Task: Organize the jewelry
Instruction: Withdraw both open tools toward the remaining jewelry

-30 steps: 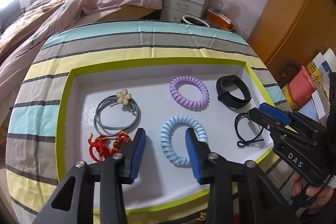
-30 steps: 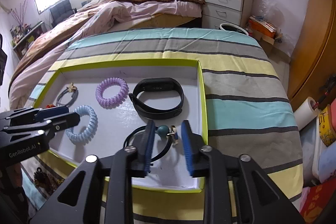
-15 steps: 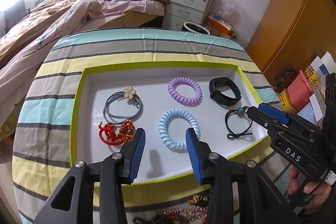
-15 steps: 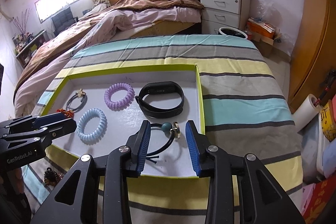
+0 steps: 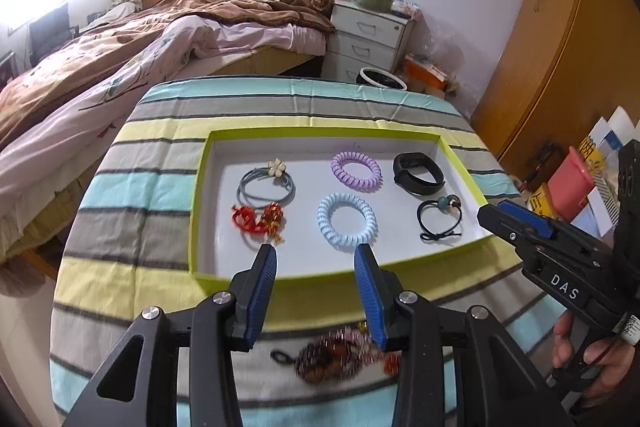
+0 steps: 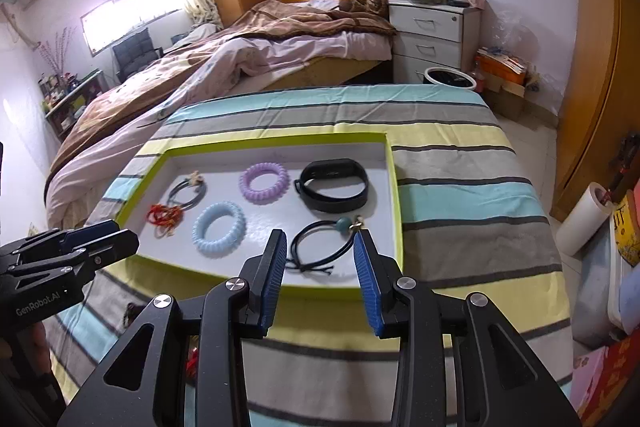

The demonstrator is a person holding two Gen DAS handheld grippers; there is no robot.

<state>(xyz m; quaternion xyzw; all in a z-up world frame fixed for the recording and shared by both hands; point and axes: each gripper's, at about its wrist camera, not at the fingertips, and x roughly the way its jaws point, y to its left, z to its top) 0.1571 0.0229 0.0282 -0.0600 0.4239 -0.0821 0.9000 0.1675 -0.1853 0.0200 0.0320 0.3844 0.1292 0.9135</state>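
1. Where the striped cloth [image 5: 132, 227] covers the table, a shallow tray [image 5: 200, 187] with lime-green rim and white floor lies flat on it.
2. Left gripper [image 5: 316, 267]: black frame, blue ribbed pads, angled downward above the tray's near edge; jaws spread, nothing between them. Lettering "GenRobot.AI" reads on its body in the right wrist view.
3. Right gripper [image 6: 320, 259]: same build, tilted down over the tray's near right corner; jaws have just been opening, empty. "DAS" reads on its side; a hand [image 5: 592, 359] grips the handle.
4. Black wristband [image 5: 418, 173], smooth, far right of the tray.
5. Blue coil tie [image 5: 347, 221] and purple coil tie [image 5: 356, 171], ridged rings, centre.
6. Grey elastic with flower [image 5: 266, 183], far left.
7. Black cord tie with teal bead [image 6: 320, 247], near right.
8. Red knotted cord [image 5: 258, 221], near left.
9. Blurred tinsel-like heap [image 5: 336, 351], on the cloth outside the tray.
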